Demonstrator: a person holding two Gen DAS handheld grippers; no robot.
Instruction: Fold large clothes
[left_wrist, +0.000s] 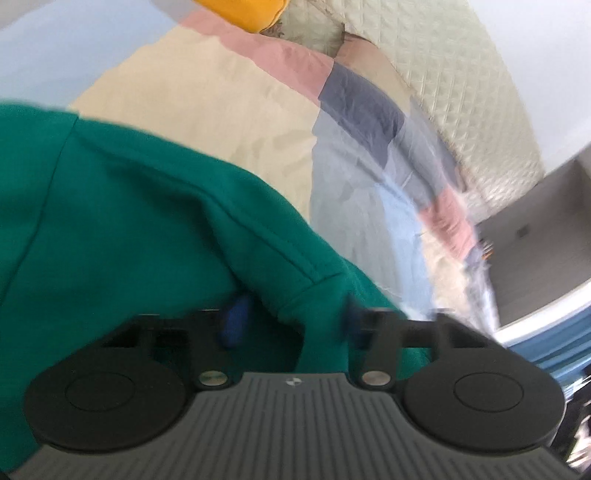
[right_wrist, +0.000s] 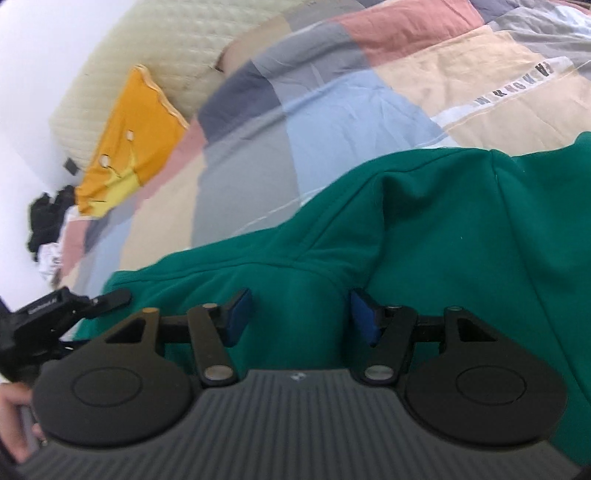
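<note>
A large green sweatshirt (left_wrist: 140, 221) lies on a patchwork bedspread (left_wrist: 207, 107); it also fills the lower right wrist view (right_wrist: 424, 229). My left gripper (left_wrist: 291, 321) stands open with a fold of the green fabric between its blue pads (left_wrist: 234, 325), not clamped. My right gripper (right_wrist: 301, 317) is open too, its blue pads (right_wrist: 238, 317) either side of a ridge of the same sweatshirt. The left gripper's black fingertip (right_wrist: 107, 297) shows at the left of the right wrist view. The left view is motion-blurred.
A folded yellow garment (right_wrist: 129, 136) lies near the cream quilted headboard (right_wrist: 159, 44); its edge shows in the left view (left_wrist: 243, 13). Dark and white clothes (right_wrist: 46, 221) are piled at the bed's far left edge. A grey floor (left_wrist: 535, 251) lies beyond the bed.
</note>
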